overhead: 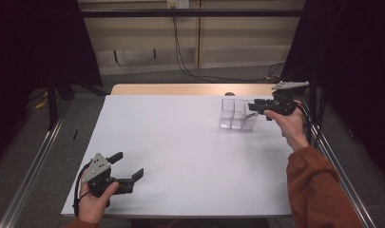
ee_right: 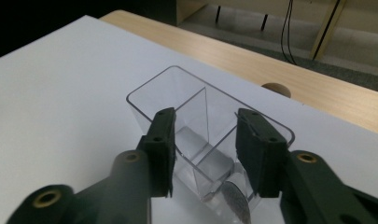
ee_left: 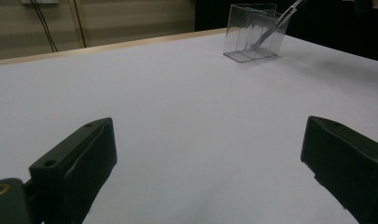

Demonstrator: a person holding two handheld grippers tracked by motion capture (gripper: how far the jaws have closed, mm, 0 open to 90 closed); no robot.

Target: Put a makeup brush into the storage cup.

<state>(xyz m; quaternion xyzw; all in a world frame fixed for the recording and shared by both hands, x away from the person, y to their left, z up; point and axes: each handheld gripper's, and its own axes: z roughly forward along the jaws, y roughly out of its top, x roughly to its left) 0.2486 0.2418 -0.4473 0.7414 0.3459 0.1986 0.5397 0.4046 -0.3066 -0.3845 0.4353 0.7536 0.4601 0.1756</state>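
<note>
A clear plastic container with a dividing wall stands on the white table at the far right. A slim grey utensil leans in it, its handle sticking up over the rim. In the right gripper view the utensil's rounded end lies low in the near compartment. My right gripper hovers at the container's right rim, jaws open a moderate way with nothing pressed between them. My left gripper rests near the front left corner, jaws wide open and empty.
A wooden strip runs along the table's far edge, with a round dark hole behind the container. Metal rails flank the table. Cables hang by the back wall. An orange sleeve reaches in from the lower right.
</note>
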